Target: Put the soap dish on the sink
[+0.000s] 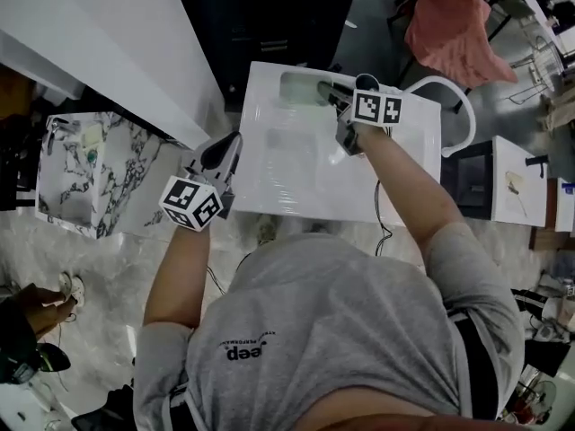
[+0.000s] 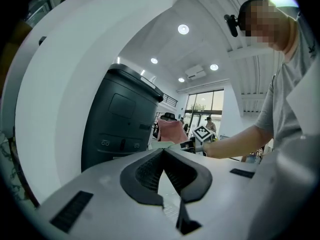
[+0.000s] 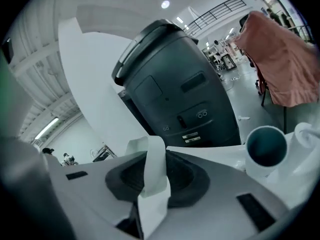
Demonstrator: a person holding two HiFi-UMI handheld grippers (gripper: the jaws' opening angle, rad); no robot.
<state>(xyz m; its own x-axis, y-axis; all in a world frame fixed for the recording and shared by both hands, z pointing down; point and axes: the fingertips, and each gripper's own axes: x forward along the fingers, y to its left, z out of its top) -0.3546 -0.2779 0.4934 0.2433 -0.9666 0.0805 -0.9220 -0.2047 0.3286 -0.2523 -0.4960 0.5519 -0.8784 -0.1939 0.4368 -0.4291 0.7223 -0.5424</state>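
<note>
- We look steeply down on a white sink (image 1: 269,182) standing on pale marbled floor; the person in a grey T-shirt leans over its near edge.
- Right gripper (image 1: 327,92) reaches across to the sink's far rim. Its fingers (image 3: 181,176) are clamped on the soap dish (image 3: 152,176), which the right gripper view shows as a thin white wall, seen edge-on, pinched between the two pads.
- In the head view, the soap dish (image 1: 301,86) is a pale rectangle over the far-left part of the sink's rim; we cannot tell whether it touches the rim.
- Left gripper (image 1: 235,140) is just off the sink's left edge, pointing along it. Its fingers (image 2: 145,174) meet at the tips and grip nothing.
- A white curved pipe (image 1: 460,106) arcs at the sink's far-right corner; its open end (image 3: 265,146) shows just beside the right gripper.
- A dark bin (image 3: 175,94) stands beyond the sink.
- A pink cloth (image 1: 449,25) hangs farther off to the right.
</note>
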